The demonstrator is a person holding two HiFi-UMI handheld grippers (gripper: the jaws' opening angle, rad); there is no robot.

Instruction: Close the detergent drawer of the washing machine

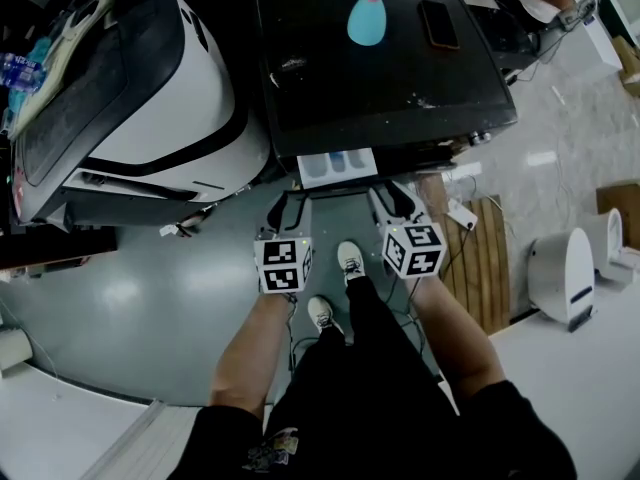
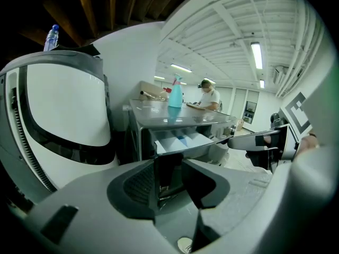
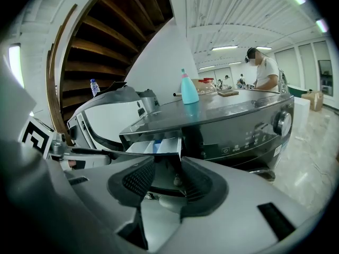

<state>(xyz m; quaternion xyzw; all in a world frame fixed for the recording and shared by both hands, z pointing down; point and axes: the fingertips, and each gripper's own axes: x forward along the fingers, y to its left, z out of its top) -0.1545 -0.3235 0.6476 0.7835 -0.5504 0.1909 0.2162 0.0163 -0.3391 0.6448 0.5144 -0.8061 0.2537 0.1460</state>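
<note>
The dark washing machine (image 1: 380,68) stands ahead with its white detergent drawer (image 1: 337,166) pulled out of the front. My left gripper (image 1: 288,206) hovers just below the drawer's left corner, and its jaws are open with nothing between them. My right gripper (image 1: 393,198) sits below the drawer's right corner, also open and empty. In the left gripper view the drawer (image 2: 180,141) shows past my left gripper (image 2: 170,180). In the right gripper view the drawer (image 3: 157,146) lies just beyond my right gripper (image 3: 161,187). Neither gripper touches the drawer.
A large white machine (image 1: 130,98) stands to the left. A blue spray bottle (image 1: 366,13) and a phone (image 1: 438,23) rest on the washer's top. A wooden pallet (image 1: 480,258) and a white device (image 1: 565,273) are on the right. A person (image 3: 262,67) works behind.
</note>
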